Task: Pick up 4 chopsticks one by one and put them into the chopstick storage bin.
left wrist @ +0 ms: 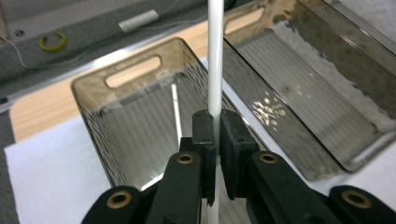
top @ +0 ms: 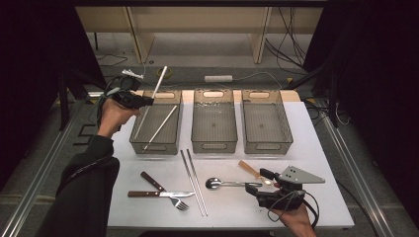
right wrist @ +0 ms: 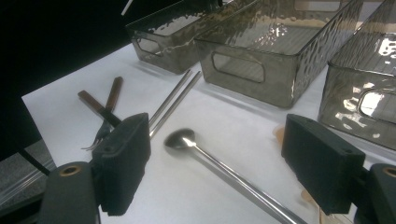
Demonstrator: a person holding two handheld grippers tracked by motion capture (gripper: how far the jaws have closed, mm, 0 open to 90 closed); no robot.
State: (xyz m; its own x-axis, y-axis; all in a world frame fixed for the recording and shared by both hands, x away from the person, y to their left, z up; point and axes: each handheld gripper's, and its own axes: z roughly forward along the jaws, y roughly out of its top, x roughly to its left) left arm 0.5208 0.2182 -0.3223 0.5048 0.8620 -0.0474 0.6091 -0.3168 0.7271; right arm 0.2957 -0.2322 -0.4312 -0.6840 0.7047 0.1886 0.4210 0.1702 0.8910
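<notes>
My left gripper (top: 147, 101) (left wrist: 215, 127) is shut on a white chopstick (top: 159, 83) (left wrist: 215, 56). It holds the stick slanted over the left grey bin (top: 139, 143) (left wrist: 88, 100). A second white chopstick (top: 161, 127) (left wrist: 175, 105) lies inside that bin. Near the table's front right, my right gripper (top: 258, 181) (right wrist: 224, 161) stands open, low over the handle of a metal spoon (top: 225, 183) (right wrist: 183, 139). Its pads touch nothing.
A middle bin (top: 214, 143) (left wrist: 327, 154) and a right bin (top: 266, 144) stand beside the left one. A pair of metal chopsticks (top: 193, 181) (right wrist: 173, 100), a wooden-handled knife (top: 152, 181) and fork (top: 163, 194), and a wooden spoon (top: 248, 169) lie on the white table.
</notes>
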